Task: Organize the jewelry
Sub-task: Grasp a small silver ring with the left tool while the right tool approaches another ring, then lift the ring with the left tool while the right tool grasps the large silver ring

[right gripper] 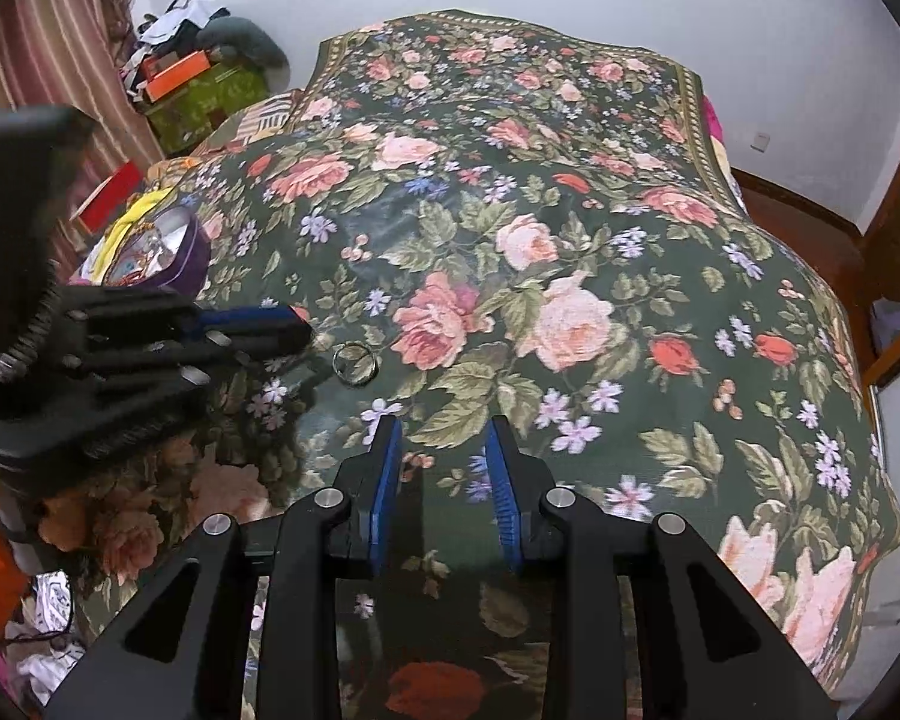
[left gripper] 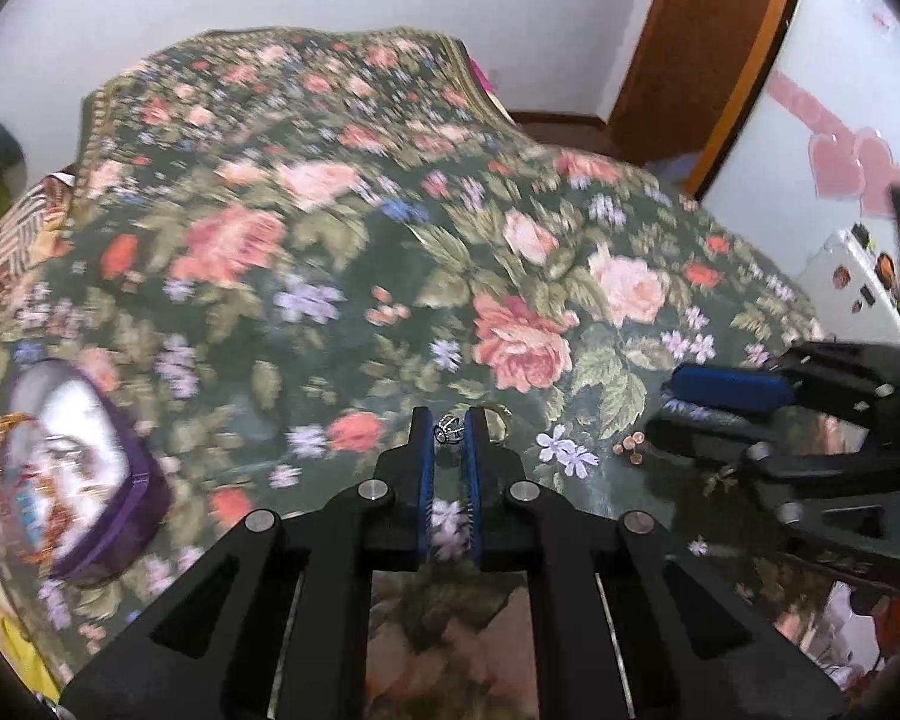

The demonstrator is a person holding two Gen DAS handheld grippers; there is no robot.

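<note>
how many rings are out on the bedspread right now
2: a small silver ring pinched in the left hand-held gripper, and a plain band ring lying loose on the bedspread beside it. More may be hidden.

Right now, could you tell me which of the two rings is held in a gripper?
The small silver ring, pinched at the left gripper tips. The larger ring lies loose on the floral bedspread, and the right gripper is open and empty.
</note>
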